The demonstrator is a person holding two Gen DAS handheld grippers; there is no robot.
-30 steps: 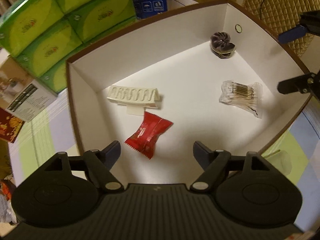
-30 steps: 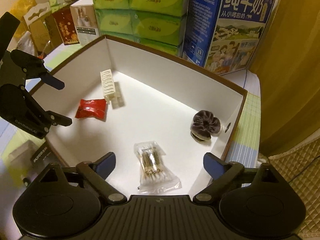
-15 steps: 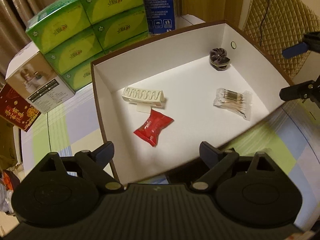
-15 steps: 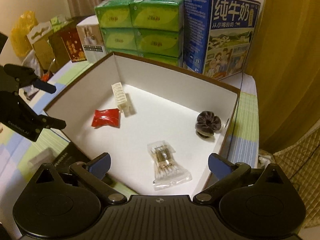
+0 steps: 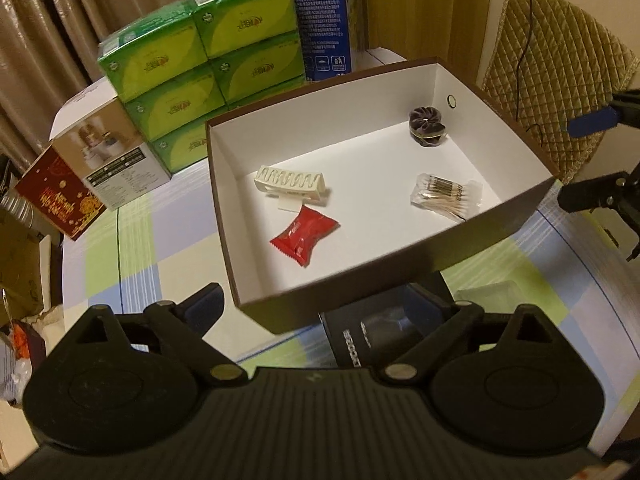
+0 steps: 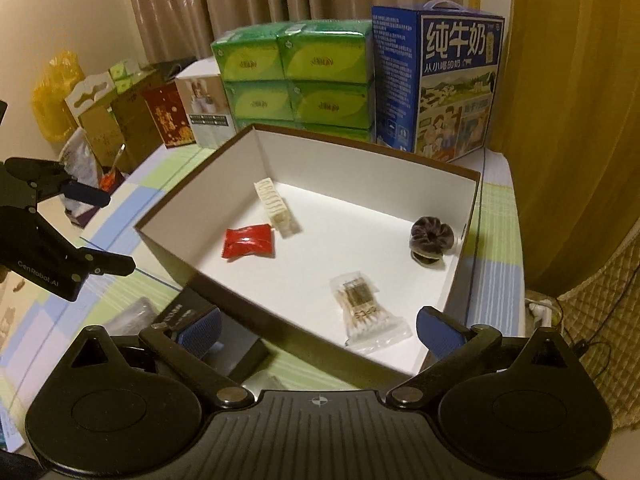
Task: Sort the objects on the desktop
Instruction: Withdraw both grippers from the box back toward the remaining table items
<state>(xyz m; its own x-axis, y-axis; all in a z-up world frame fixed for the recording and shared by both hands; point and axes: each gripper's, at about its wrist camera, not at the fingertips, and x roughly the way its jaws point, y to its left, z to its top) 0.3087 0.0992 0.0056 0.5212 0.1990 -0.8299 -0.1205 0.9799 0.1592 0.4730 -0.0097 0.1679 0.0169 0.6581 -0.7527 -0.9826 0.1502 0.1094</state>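
A shallow box with brown outer walls and a white inside sits on a table covered in a pastel checked cloth. Four small things lie on its white floor, all apart from one another: a cream hair claw clip near the far left wall, a red crinkle-edged candy wrapper just in front of the clip, a clear packet of cotton swabs toward the near right side, and a dark purple scrunchie in the far right corner. The left gripper and the right gripper both hover outside the box's near edge, jaws spread wide, holding nothing. A black case lies on the cloth below the box. Green tissue packs and a blue milk carton stand behind.
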